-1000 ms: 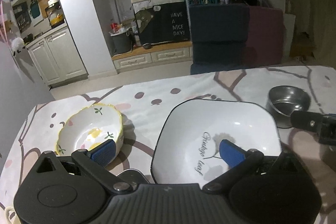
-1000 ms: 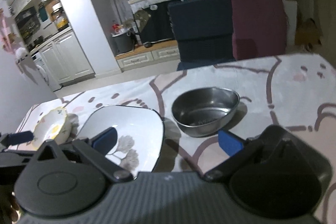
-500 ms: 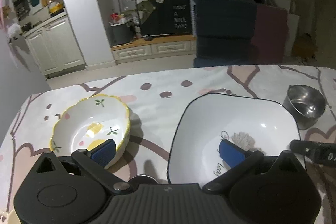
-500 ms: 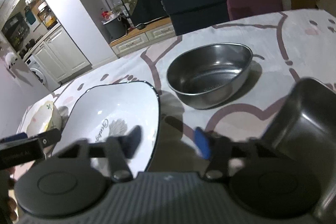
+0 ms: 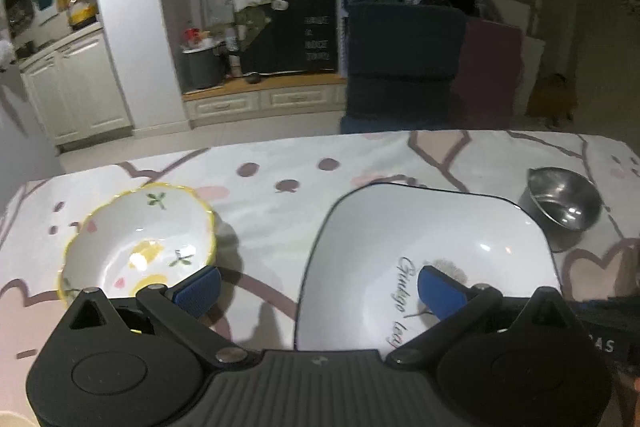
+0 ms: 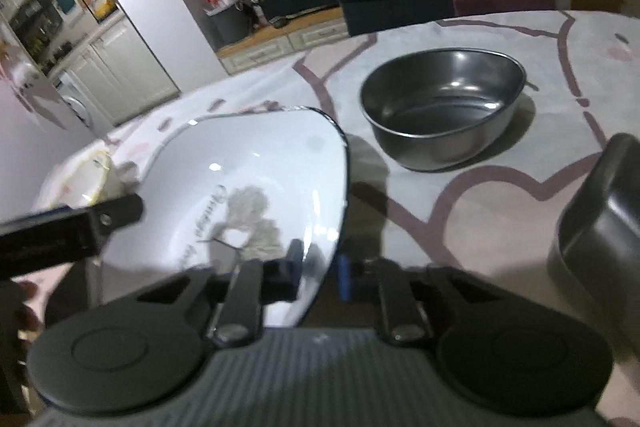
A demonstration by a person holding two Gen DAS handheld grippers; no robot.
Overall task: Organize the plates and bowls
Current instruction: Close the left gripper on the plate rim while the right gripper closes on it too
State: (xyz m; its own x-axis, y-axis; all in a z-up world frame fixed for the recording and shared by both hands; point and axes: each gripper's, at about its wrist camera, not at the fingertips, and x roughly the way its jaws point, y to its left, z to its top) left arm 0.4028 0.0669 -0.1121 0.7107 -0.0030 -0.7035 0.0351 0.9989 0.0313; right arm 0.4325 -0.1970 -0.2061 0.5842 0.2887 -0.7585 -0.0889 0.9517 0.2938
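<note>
A square white plate with a black rim point(image 5: 432, 239) lies on the table in front of both grippers; it also shows in the right wrist view point(image 6: 248, 179). My right gripper point(image 6: 320, 273) is shut on the plate's near right rim, one finger inside and one outside. My left gripper point(image 5: 316, 291) is open and empty, hovering between the plate and a yellow-rimmed flowered bowl point(image 5: 140, 247) on the left. A round steel bowl point(image 6: 444, 111) stands beyond the plate to the right, also seen in the left wrist view point(image 5: 564, 203).
A rectangular steel container point(image 6: 600, 223) stands at the right edge of the right wrist view. The table has a white cloth with pink shapes point(image 5: 280, 219). Dark and maroon chairs point(image 5: 404, 63) stand past the far edge.
My right gripper moved down to the plate and closed from open onto its rim. My left gripper drew back a little and stayed open.
</note>
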